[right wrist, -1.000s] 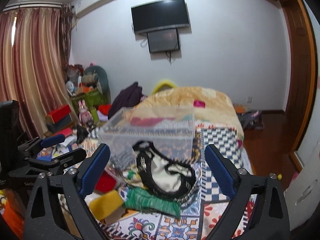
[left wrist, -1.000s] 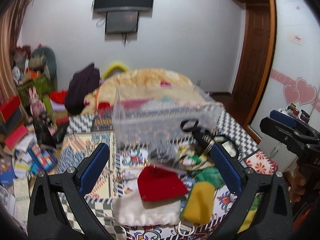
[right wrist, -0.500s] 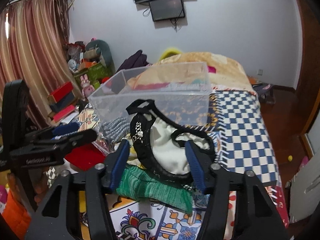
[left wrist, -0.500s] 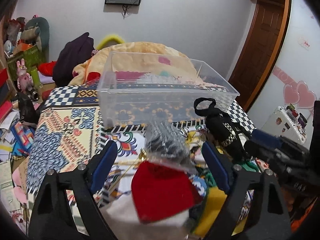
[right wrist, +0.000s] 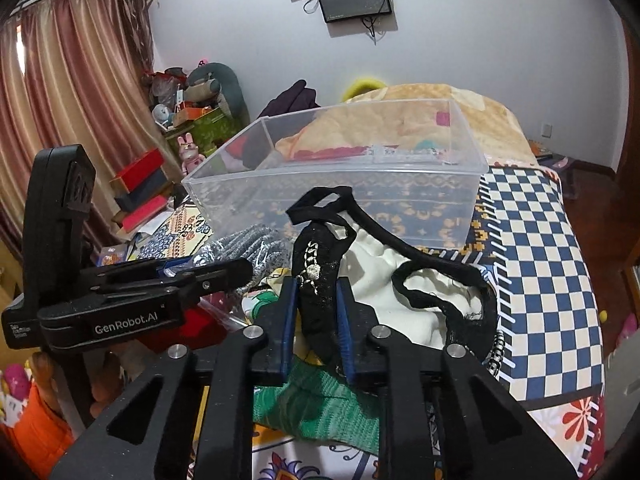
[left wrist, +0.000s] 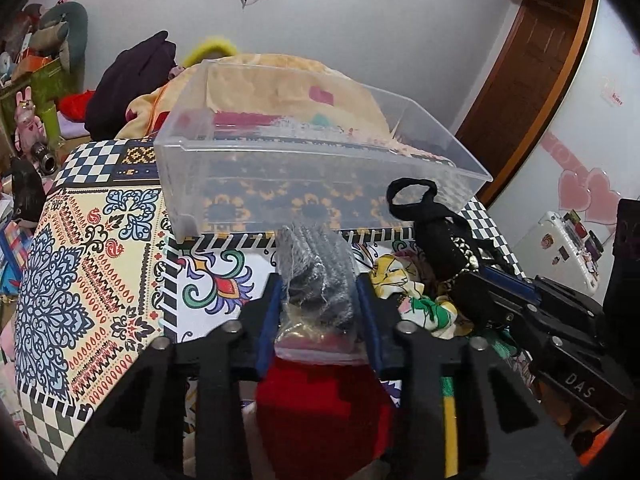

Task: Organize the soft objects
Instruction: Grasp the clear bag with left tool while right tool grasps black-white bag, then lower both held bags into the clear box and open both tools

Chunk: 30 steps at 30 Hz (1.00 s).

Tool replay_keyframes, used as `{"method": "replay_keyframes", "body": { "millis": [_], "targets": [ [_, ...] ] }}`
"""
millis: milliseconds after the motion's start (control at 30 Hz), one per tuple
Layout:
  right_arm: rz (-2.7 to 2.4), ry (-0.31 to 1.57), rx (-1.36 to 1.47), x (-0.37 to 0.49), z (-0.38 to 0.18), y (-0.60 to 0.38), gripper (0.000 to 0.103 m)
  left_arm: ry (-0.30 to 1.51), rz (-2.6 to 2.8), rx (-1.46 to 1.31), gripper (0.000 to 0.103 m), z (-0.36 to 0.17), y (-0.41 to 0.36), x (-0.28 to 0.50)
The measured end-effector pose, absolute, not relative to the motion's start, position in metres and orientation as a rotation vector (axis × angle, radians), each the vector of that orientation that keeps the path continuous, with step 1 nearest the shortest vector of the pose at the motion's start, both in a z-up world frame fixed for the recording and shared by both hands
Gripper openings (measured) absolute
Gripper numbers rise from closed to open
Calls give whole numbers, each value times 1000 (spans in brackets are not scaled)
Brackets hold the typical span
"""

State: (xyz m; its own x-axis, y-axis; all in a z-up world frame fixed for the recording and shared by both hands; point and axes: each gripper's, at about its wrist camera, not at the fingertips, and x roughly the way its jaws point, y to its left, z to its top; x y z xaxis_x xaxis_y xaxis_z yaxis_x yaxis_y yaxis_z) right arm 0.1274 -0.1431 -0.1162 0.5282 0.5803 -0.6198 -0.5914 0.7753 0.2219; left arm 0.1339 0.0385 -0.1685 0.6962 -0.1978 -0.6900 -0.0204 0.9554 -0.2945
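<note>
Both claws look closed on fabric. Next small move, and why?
Probably lift both and carry forward over the clear bin. The left claw pinches the bagged grey item, the right claw pinches the black-trimmed garment, and the bin sits open just beyond them.

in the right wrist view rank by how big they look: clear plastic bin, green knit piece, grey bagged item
1. clear plastic bin, largest by far
2. green knit piece, though partly hidden by the jaws and nearer the camera
3. grey bagged item, smallest, partly hidden behind the left gripper
</note>
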Motion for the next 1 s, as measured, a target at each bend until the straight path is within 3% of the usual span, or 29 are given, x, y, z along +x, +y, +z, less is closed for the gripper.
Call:
{"method": "replay_keyframes", "body": {
  "millis": [233,1000],
  "targets": [
    [695,684,12,125,-101,-153,10,773,-98,-308,24,-156,46,120],
    [671,427,54,119,-24,-172,10,527,-98,-245,20,-61,49,99]
  ]
}}
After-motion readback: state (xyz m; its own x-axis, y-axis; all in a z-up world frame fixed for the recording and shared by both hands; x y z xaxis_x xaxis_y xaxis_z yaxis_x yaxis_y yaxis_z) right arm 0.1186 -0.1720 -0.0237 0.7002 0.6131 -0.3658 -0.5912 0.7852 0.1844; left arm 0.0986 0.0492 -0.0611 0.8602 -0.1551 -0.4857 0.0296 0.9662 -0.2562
